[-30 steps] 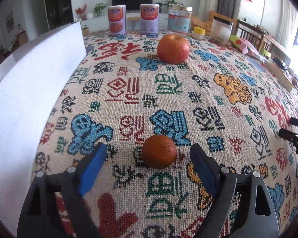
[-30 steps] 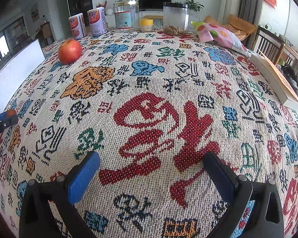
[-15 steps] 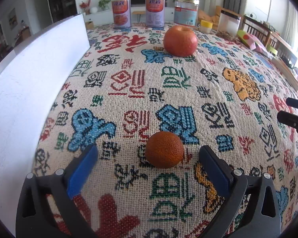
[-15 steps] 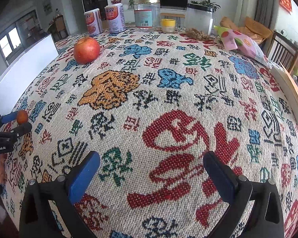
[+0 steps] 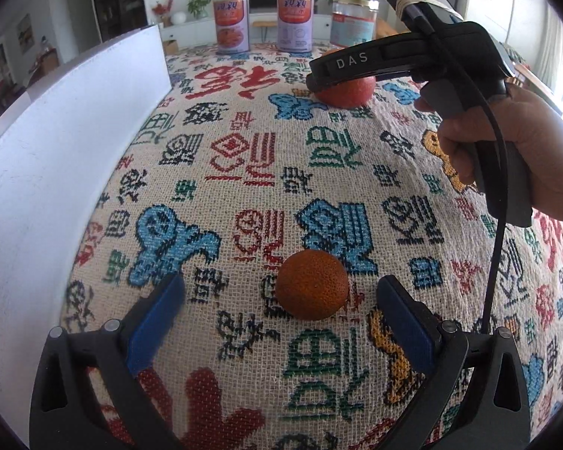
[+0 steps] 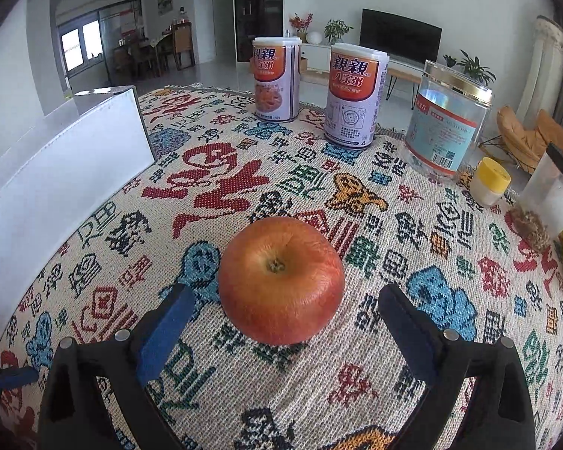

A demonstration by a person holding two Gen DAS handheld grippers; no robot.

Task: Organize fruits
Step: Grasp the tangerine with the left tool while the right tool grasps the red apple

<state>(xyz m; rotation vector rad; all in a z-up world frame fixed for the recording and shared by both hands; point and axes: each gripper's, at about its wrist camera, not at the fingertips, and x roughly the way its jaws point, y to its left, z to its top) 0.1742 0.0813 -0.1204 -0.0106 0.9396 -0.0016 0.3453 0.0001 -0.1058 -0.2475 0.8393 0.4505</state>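
- Room: a living area lies behind the table, with a dark television [image 6: 401, 39] against the far wall and potted plants beside it.
- Surface: the table is covered by a woven tablecloth [image 5: 244, 172] patterned with red, blue, green and black characters. It lies flat, with mild creasing near the right hand [image 5: 506, 150].
- White box [image 5: 56, 142]: stands along the left edge of the cloth, its long side running away from the cameras.
- Containers: two matching cans [image 6: 356, 97] stand upright at the far edge. A clear jar with a gold lid [image 6: 450, 120] and a small yellow-capped pot [image 6: 489, 185] stand to their right.
- Right gripper [image 6: 283, 313]: fingers spread wide, one on either side of the apple, neither pad touching it.
- Left gripper [image 5: 279, 309]: fingers likewise parted, flanking the orange without contact.
- Apple [image 6: 281, 279]: rests on the cloth, stem end tilted up toward the right wrist camera; near round, no marked long axis.
- Orange [image 5: 311, 285]: sits on the cloth, well nearer than the apple; round, orientation cannot be told.
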